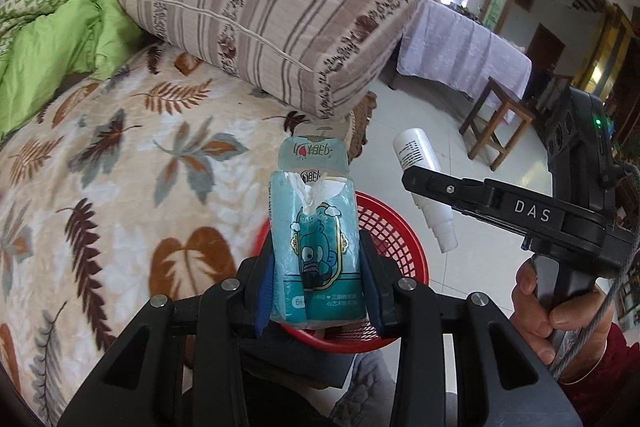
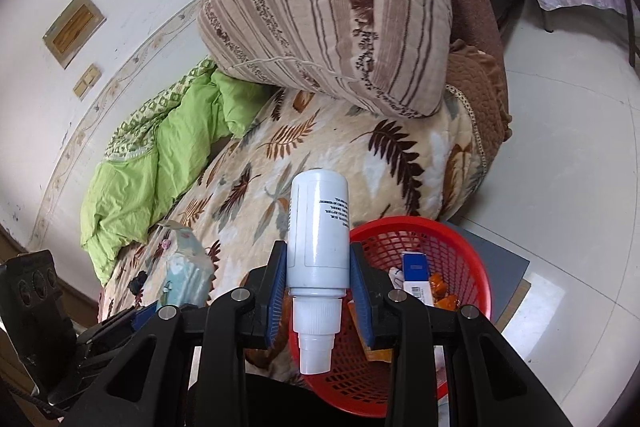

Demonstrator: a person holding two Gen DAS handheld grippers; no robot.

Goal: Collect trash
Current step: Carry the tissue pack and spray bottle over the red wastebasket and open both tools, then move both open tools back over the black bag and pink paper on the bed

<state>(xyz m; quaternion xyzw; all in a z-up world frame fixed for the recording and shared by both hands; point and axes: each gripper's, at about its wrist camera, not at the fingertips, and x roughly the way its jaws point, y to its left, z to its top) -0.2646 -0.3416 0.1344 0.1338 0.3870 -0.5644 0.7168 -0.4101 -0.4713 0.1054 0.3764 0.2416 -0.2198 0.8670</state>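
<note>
My left gripper (image 1: 318, 281) is shut on a teal tissue packet (image 1: 316, 239) with a cartoon figure and white tissue poking from its torn top; it hangs over the rim of the red mesh basket (image 1: 400, 239). My right gripper (image 2: 318, 277) is shut on a white plastic bottle (image 2: 318, 231), held with its nozzle toward the camera, above the near rim of the red basket (image 2: 460, 247). In the left wrist view the right gripper (image 1: 418, 173) and its white bottle (image 1: 424, 179) show at the right, held by a hand (image 1: 544, 311). The tissue packet (image 2: 188, 267) appears at the lower left of the right wrist view.
The basket holds a blue-and-white box (image 2: 414, 273) and orange wrappers (image 2: 440, 291). It stands on the floor beside a bed with a leaf-print blanket (image 2: 320, 147), a striped pillow (image 2: 340, 7) and a green quilt (image 2: 160, 155). A wooden stool (image 1: 496, 119) and a cloth-covered table (image 1: 464, 51) stand beyond.
</note>
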